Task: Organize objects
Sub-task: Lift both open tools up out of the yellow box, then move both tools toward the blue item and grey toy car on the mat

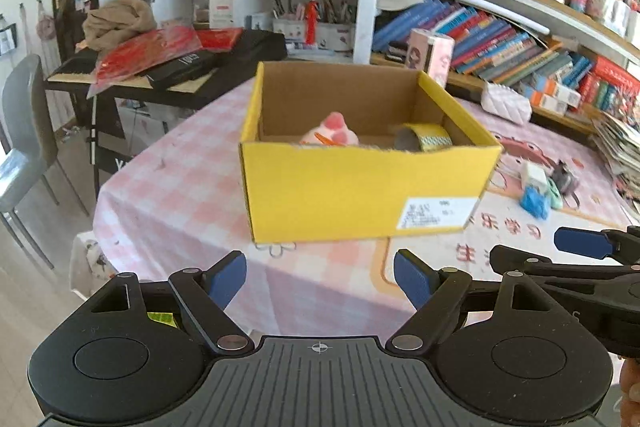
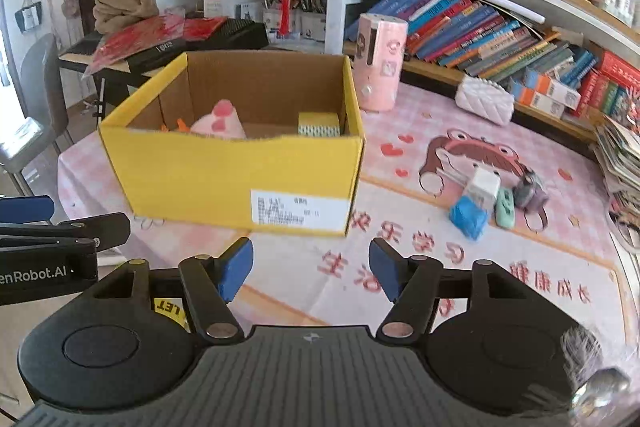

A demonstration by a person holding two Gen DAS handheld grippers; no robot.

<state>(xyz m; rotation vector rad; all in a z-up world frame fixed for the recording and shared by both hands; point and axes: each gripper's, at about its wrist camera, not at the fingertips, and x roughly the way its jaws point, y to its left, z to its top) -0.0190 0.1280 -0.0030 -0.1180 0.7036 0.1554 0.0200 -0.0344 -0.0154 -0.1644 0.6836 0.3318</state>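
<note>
A yellow cardboard box (image 1: 360,187) (image 2: 236,179) stands open on the pink checked tablecloth. Inside lie a pink plush toy (image 1: 332,133) (image 2: 218,125) and a roll of yellow patterned tape (image 1: 426,138) (image 2: 319,125). To the right of the box lies a cluster of small items: a blue toy (image 2: 468,215) (image 1: 534,203), a white cube (image 2: 484,187), a green toy car (image 2: 505,211) and a grey object (image 2: 530,193). My left gripper (image 1: 320,281) is open and empty in front of the box. My right gripper (image 2: 311,269) is open and empty, below the box's front right corner.
A pink cylinder (image 2: 380,61) and a white quilted pouch (image 2: 484,99) stand behind the box near the bookshelf (image 2: 500,27). A stack of magazines (image 2: 624,163) lies at the table's right edge. A grey chair (image 1: 24,131) and a cluttered side table (image 1: 160,67) are at the left.
</note>
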